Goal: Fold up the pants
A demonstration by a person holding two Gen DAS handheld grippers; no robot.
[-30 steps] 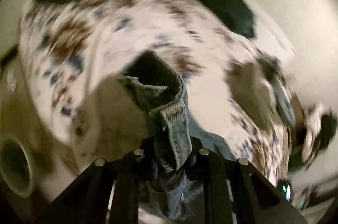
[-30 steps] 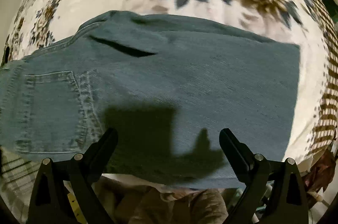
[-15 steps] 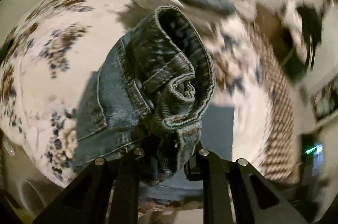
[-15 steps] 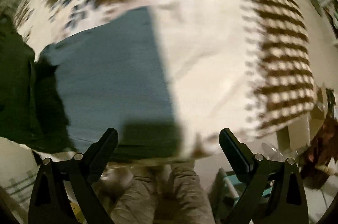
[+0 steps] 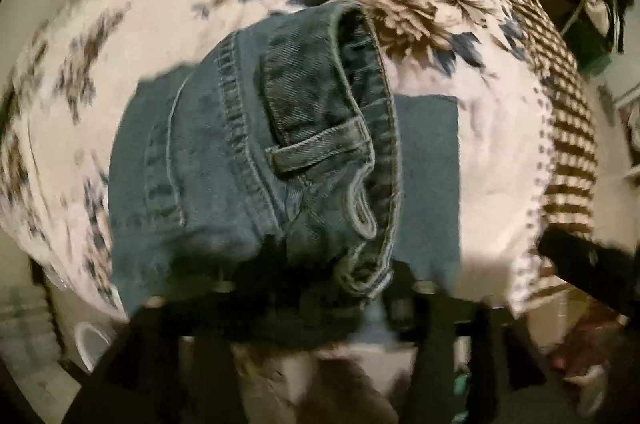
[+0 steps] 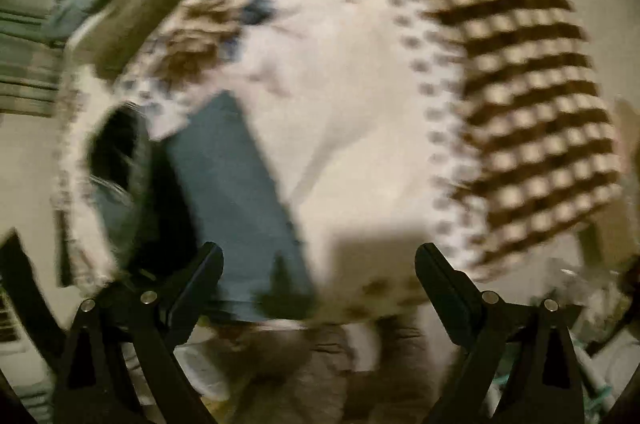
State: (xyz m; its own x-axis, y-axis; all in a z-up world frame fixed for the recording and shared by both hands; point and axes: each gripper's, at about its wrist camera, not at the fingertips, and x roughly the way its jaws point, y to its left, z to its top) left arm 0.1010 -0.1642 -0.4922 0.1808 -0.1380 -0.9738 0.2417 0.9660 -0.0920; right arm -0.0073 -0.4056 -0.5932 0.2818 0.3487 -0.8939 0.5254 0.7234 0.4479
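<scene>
1. The left tongs (image 5: 320,288) clamp the bunched waistband of the denim pants (image 5: 248,159), lifted above the folded legs lying flat on the floral bedspread (image 5: 500,151).
2. The right tongs (image 6: 318,288) gape wide and hold nothing; the folded denim (image 6: 236,199) lies just ahead and to their left.
3. The flat panel's long axis runs away from both tongs; the left is nearer.
4. A checkered border (image 6: 528,103) flanks the right; nothing blocks the fold.

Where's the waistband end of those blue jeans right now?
In the left wrist view the blue denim jeans' waistband fills the centre, bunched and lifted by the left gripper above the flat folded leg on the floral bedspread.
</scene>
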